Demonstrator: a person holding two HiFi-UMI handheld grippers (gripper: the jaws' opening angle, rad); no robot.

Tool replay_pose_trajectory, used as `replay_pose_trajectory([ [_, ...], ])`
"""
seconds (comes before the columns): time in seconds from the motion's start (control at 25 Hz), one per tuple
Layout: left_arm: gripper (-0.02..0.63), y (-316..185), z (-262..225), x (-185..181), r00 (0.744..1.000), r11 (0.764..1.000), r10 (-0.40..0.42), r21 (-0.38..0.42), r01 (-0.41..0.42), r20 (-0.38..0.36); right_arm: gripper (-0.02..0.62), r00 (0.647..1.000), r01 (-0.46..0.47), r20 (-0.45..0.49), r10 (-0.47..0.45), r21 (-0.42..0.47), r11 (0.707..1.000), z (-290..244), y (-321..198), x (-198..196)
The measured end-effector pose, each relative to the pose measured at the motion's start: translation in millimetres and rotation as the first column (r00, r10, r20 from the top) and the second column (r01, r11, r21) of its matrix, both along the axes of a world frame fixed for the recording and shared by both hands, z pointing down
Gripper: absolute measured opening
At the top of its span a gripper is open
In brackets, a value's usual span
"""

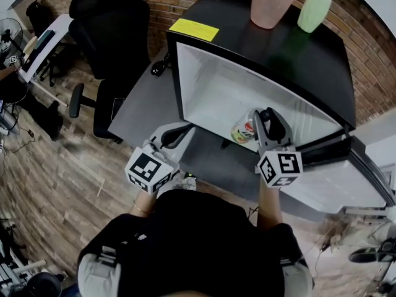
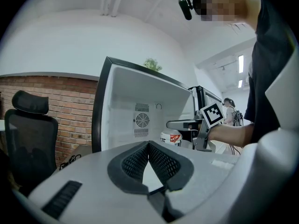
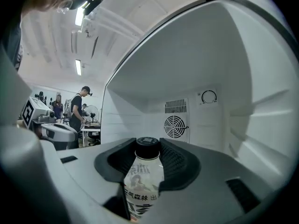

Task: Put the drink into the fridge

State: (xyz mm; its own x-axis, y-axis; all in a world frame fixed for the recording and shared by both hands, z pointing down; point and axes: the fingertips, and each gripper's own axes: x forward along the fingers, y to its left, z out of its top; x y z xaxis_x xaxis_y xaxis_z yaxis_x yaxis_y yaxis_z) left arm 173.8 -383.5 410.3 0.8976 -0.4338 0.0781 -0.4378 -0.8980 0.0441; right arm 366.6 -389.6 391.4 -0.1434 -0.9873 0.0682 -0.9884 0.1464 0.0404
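Observation:
A small black fridge [image 1: 204,85] stands open, its white inside facing me. My right gripper [image 1: 263,119] reaches into it and is shut on the drink [image 1: 243,130], a white labelled bottle with a dark cap. In the right gripper view the bottle [image 3: 142,181] stands upright between the pads, its cap level with their tips, and the back wall's fan vent [image 3: 175,125] lies ahead. My left gripper [image 1: 179,133] hangs outside the fridge's lower left corner, shut and empty; its pads [image 2: 135,161] meet at the tip. The left gripper view shows the drink [image 2: 171,138] inside the fridge [image 2: 121,106].
The fridge door [image 1: 346,184] swings open to the right. A pink cup [image 1: 270,2] and a green vase [image 1: 314,9] stand on the fridge's black top. A black office chair [image 1: 108,23] stands to the left on the wood floor. People [image 3: 77,113] stand far behind.

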Motion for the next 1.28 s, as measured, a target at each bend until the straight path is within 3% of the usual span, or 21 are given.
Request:
replay_pose_trajectory([
  [0.64, -0.003, -30.9, 7.3, -2.2, 1.0, 1.0, -0.002, -0.011, 0.002, -0.005, 0.153, 0.999, -0.04, -0.018, 0.039, -0.046, 0.998, 20.5, -41.0, 15.8],
  [1.28, -0.003, -39.4, 14.1, -9.8, 1.0, 0.999, -0.011, -0.031, 0.01, -0.009, 0.155, 0.997, -0.065, -0.053, 0.061, -0.067, 0.996, 33.3, -47.9, 19.6],
])
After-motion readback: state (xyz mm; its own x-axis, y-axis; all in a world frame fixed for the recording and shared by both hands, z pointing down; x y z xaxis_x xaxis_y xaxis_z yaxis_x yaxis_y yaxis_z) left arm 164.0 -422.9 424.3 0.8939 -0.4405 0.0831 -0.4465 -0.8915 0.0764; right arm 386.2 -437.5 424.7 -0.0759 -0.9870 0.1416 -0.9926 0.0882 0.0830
